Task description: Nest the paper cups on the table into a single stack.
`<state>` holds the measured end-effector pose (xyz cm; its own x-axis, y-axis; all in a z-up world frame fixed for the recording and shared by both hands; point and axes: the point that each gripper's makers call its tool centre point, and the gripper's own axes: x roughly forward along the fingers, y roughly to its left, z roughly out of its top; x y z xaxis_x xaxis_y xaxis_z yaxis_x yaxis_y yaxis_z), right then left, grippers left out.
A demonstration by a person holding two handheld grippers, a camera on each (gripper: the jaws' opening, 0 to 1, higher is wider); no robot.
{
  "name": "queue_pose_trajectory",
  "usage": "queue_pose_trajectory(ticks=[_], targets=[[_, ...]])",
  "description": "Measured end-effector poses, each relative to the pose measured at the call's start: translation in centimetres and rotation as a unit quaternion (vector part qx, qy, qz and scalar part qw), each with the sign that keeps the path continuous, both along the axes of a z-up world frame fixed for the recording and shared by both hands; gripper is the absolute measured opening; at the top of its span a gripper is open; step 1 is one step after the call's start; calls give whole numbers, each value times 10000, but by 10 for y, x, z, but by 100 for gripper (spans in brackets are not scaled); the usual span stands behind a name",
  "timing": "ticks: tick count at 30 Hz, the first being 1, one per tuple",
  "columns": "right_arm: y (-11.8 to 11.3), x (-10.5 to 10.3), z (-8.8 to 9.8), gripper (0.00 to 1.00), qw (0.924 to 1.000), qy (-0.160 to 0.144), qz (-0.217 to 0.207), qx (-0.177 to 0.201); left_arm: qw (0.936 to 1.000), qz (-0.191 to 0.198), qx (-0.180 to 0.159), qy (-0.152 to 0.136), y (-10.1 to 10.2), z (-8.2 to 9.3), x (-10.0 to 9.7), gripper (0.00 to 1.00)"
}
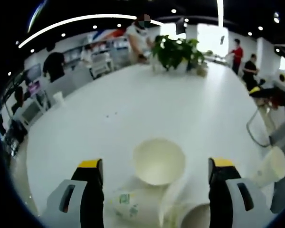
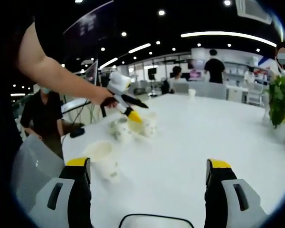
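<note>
Several white paper cups lie clustered on the white table [image 1: 133, 104]. One cup [image 1: 159, 161] lies with its mouth toward me between the jaws of my left gripper [image 1: 156, 164], which is open and touches nothing. A green-printed cup [image 1: 128, 203] and another cup [image 1: 195, 216] lie just below it. A further cup [image 1: 274, 165] rests near the table's right edge. In the right gripper view, a person's hand holds the left gripper [image 2: 137, 109] over the cluster of cups [image 2: 133, 127]. A separate cup [image 2: 102, 153] sits closer. My right gripper [image 2: 148, 164] is open and holds nothing.
A potted plant [image 1: 173, 50] stands at the table's far end, also seen as a plant [image 2: 281, 102] on the right. A small cup [image 2: 192, 92] stands far off on the table. A grey chair [image 2: 33, 164] is beside the table's near left edge. People stand around.
</note>
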<state>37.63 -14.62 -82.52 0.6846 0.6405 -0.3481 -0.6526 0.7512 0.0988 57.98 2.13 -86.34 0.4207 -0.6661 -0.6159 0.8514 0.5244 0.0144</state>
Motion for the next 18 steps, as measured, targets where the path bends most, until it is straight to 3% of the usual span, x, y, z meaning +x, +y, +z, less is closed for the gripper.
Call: queue_pose_trajectory(ticks=[7,18], targets=[[1,-4,-4,100,10000,47,4,-3,9998,-3,149,144,1,-14,6,75],[4,-4,-7,99,10000,82,-11,-4,9989,-325,305,124,-2,-19,2,58]])
